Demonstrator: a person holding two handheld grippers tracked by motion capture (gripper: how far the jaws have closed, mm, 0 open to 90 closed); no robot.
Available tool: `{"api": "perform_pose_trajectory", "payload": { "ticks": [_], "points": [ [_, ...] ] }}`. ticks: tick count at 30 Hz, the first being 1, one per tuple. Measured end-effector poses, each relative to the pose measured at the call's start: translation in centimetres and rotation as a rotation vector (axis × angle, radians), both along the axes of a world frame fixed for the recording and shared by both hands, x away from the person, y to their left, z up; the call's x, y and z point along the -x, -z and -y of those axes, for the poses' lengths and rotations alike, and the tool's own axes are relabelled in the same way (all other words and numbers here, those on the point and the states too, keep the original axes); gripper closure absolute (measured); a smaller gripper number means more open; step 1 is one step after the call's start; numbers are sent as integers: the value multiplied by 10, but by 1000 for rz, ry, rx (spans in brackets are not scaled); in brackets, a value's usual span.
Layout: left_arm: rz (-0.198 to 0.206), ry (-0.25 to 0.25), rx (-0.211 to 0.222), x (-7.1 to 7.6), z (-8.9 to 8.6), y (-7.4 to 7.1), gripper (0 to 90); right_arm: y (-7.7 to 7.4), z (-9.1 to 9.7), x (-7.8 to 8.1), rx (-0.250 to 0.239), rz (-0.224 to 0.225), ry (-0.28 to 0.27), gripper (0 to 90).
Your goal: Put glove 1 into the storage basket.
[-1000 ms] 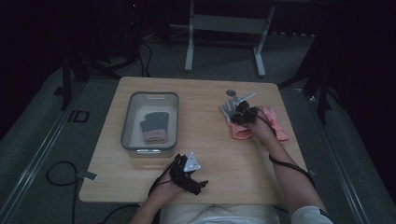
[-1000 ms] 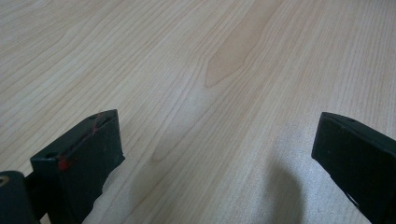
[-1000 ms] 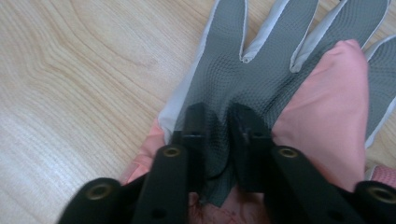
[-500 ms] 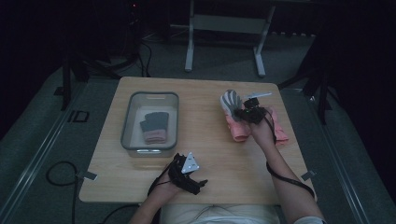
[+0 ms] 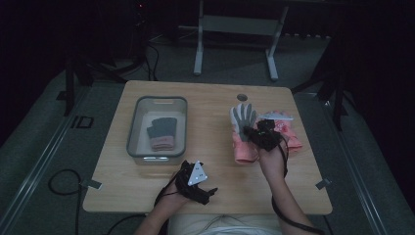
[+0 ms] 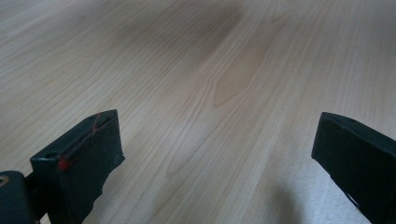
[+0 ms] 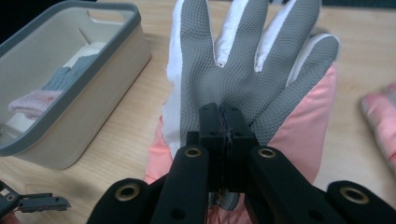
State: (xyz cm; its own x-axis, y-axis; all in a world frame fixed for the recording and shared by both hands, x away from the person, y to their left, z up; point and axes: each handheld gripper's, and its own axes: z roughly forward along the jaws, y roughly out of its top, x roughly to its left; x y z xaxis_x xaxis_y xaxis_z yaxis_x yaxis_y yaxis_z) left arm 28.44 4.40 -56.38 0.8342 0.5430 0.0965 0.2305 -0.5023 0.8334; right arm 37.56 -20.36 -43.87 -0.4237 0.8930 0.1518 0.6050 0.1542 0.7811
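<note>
Lifted leftward since the earlier frame, the right gripper (image 5: 255,131), jaws pinched tight on the grey-palmed glove (image 7: 243,70), risks dropping it short of the bin (image 5: 133,128); the left gripper (image 6: 219,154) gapes empty.

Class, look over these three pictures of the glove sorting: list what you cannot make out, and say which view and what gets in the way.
- Glove cuff: right gripper view, hidden behind the right gripper.
- Second pink glove: right gripper view, cut off by the right edge.
- Folded items in the bin: high view, too dim and small to identify.
- Left gripper jaws: high view, too dark and small.
</note>
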Motion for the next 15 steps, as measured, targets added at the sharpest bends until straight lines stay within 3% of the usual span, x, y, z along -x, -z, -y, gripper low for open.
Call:
{"api": "perform_pose_trajectory", "payload": {
  "ticks": [8,14,15],
  "points": [
    [-5,-5,7,-1,-1,1,15,30,-9,3,22,-61,17,886],
    [-5,-8,0,-1,0,2,15,64,-22,-10,37,-141,20,886],
    [-7,-8,2,-1,0,2,15,69,-27,-12,63,-147,9,886]
  ]
}}
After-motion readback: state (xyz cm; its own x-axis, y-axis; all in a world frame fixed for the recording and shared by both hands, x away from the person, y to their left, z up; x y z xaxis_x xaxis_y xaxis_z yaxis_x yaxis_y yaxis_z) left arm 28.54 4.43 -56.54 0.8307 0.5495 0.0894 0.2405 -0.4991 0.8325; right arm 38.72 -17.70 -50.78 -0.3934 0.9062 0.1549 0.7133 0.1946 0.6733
